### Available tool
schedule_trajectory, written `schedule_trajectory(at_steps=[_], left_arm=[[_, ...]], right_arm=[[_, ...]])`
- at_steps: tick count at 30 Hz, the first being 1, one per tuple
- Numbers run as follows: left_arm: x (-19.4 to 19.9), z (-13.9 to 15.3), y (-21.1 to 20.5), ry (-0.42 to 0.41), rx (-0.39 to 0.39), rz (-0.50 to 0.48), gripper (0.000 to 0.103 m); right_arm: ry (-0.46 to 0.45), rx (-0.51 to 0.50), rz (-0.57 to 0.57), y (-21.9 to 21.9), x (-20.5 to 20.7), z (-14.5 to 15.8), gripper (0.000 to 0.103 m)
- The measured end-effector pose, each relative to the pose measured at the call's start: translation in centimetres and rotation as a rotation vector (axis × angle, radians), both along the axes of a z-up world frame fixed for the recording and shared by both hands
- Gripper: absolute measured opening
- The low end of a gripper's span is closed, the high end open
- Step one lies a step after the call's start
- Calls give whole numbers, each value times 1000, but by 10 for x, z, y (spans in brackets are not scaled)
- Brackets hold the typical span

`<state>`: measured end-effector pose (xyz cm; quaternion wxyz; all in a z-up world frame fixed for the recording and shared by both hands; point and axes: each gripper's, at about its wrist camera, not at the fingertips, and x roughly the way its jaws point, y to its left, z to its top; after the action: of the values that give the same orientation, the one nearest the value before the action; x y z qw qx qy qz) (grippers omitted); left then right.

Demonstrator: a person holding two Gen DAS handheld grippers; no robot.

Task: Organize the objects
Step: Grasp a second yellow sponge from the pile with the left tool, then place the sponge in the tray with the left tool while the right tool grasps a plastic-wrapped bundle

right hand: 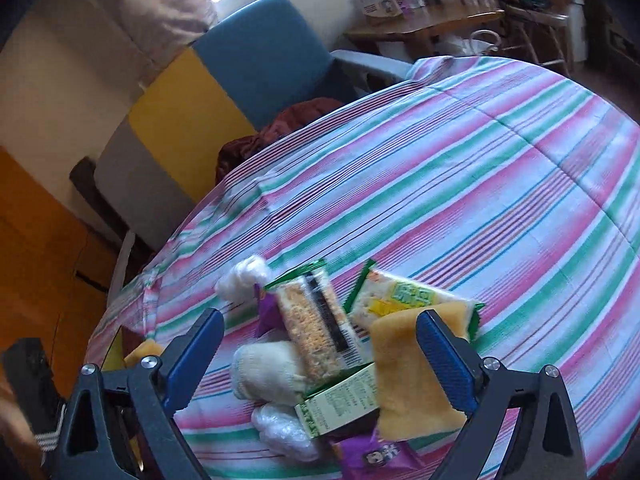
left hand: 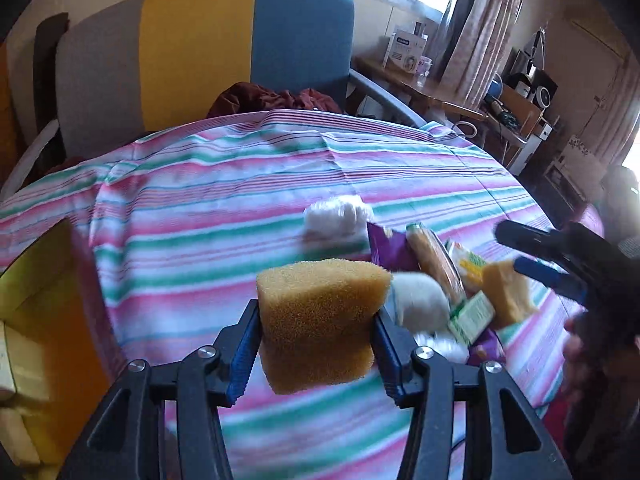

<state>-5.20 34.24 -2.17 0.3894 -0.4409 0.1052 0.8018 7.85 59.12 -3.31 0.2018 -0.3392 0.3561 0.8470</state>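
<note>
A thick yellow-brown block sponge (left hand: pixel 320 324) is being held lifted at lower centre of the left wrist view, pinched between the blue pads of the left gripper (left hand: pixel 316 344). At right, a pile is being left unsorted on the striped cloth (left hand: pixel 200 208): a second yellow sponge (right hand: pixel 412 372), snack packets (right hand: pixel 316 328), white bundles (right hand: pixel 268 372). Above them the right gripper (right hand: pixel 320 364) is being held wide open, empty. Sorting is judged barely started.

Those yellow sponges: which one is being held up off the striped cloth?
The sponge squeezed between the left gripper's blue fingers. The other sponge lies in the pile of snack packets on the cloth, with nothing gripping it.
</note>
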Motion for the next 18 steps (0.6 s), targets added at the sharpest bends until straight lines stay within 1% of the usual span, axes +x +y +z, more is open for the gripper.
schedule_trajectory(at_steps=[2, 5, 6, 7, 9, 11, 13, 17, 18], left_arm=[[10, 3, -18, 0, 9, 1, 53], [21, 8, -43, 0, 25, 8, 53], [23, 9, -49, -2, 32, 12, 53], [27, 11, -58, -2, 39, 19, 53], [31, 12, -70, -1, 45, 28, 53], [33, 14, -83, 2, 53, 42, 53], [34, 16, -98, 3, 62, 59, 53], [34, 19, -128, -2, 87, 96, 53], [33, 19, -136, -6, 92, 109, 53]], right_arm=[[-12, 19, 42, -8, -6, -1, 94], [-31, 55, 109, -21, -16, -1, 88], [-39, 72, 136, -27, -19, -1, 82], [-41, 79, 159, -31, -21, -1, 75], [-40, 80, 224, -41, -26, -2, 67], [-51, 87, 295, -53, -32, -3, 64], [-87, 99, 381, -70, -36, -5, 59], [-201, 186, 473, -98, -39, -16, 57], [-246, 215, 500, -106, -41, -23, 57]])
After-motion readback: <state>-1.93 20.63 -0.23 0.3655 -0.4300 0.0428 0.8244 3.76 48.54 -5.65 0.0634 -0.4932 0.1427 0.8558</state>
